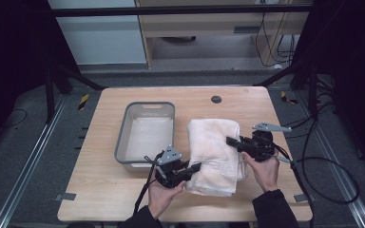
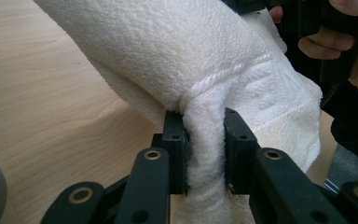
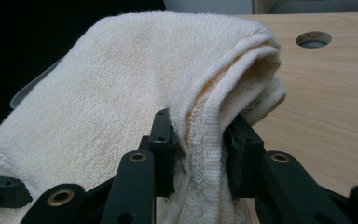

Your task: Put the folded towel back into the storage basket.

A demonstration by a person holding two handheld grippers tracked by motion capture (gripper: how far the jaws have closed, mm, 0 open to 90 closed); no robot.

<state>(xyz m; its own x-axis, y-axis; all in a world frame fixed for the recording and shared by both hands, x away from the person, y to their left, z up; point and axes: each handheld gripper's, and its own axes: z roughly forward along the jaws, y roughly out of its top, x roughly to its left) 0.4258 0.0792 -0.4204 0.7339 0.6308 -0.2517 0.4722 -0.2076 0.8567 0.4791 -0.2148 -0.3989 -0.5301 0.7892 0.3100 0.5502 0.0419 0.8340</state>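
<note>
The high view is dim and soft, slightly grainy; light falls evenly from above on the table [image 1: 123,199], while the floor and side curtains sink into near black. Shadows under the towel [image 1: 216,152] are faint. In both gripper views the towel is brightly lit, close to washed out on top, its weave sharp near the jaws; the wood behind blurs, and the nearest jaw links are soft.
</note>
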